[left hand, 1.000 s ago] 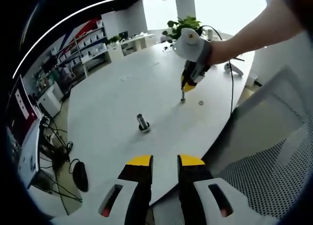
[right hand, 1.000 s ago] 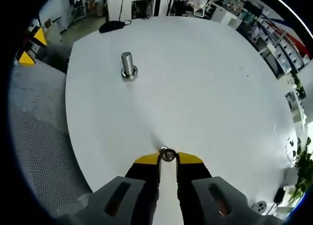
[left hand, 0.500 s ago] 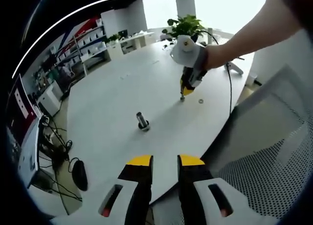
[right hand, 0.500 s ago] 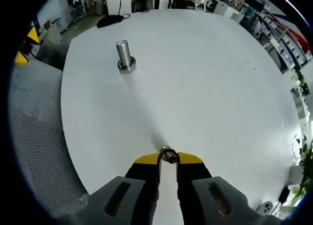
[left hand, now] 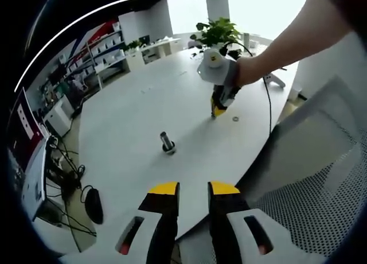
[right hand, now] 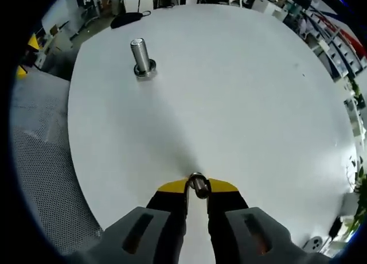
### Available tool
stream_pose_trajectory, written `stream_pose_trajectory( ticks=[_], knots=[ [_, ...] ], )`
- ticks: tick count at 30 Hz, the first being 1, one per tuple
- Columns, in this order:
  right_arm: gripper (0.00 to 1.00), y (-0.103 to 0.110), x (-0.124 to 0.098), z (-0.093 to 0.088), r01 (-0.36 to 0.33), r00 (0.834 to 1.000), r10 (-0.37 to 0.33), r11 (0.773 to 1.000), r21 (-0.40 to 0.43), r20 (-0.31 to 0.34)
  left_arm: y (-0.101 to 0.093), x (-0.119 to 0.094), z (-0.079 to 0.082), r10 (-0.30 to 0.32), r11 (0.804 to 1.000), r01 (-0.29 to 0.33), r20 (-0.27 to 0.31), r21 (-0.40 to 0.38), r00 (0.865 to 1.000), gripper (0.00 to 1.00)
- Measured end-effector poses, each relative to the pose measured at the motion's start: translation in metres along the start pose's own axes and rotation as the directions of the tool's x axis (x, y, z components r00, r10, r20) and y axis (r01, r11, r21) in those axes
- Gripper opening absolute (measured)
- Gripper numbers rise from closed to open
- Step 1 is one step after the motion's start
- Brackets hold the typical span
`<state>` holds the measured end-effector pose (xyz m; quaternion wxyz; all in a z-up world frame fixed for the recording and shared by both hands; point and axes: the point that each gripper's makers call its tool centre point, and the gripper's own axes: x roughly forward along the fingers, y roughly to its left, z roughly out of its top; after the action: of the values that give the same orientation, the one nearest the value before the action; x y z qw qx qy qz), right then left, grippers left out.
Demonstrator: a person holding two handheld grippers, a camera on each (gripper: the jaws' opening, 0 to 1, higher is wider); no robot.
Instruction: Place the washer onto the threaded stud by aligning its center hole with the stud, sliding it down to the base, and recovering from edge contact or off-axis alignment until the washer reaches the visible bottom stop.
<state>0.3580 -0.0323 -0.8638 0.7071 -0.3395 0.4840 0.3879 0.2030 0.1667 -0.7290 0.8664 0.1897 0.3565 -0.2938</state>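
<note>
Right gripper (right hand: 196, 186), seen in the right gripper view, had its yellow-tipped jaws closed edgewise on the washer (right hand: 196, 184), which stood on edge between the tips. Left gripper (left hand: 194, 189) hung at the near edge of the white table (left hand: 143, 103) with its jaws a narrow gap apart and nothing between them.

Key relation: in the right gripper view the threaded stud (right hand: 139, 56) lay ahead of the jaws and off to the left, well apart from the washer across bare tabletop. It stood upright on its wide base, its long axis rising from the table, so by judgement the washer would have to be turned flat and its hole brought over the stud's top before it could slide down. In the left gripper view the stud (left hand: 167, 143) stood between the two grippers; which was nearer could not be told, but the right gripper (left hand: 216, 110) held the part.

Count: one stud; one washer in the jaws; a second small ring (left hand: 235, 119) lying flat on the table just beside the right gripper; two grippers.
</note>
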Motion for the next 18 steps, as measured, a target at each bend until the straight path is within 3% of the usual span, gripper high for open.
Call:
stream_pose_trajectory(
  ticks=[8,18],
  knots=[
    [0.15,-0.001,0.002,0.001,-0.004,1.0,0.004,1.0,0.022,-0.004,0.001,0.0,0.001,0.003,1.0,-0.003,0.006,-0.009,1.0,0.17],
    [0.16,0.0,-0.008,-0.012,0.009,1.0,-0.008,0.998,0.061,-0.013,0.001,0.0,0.002,-0.003,1.0,0.004,0.009,-0.008,1.0,0.17]
  ],
)
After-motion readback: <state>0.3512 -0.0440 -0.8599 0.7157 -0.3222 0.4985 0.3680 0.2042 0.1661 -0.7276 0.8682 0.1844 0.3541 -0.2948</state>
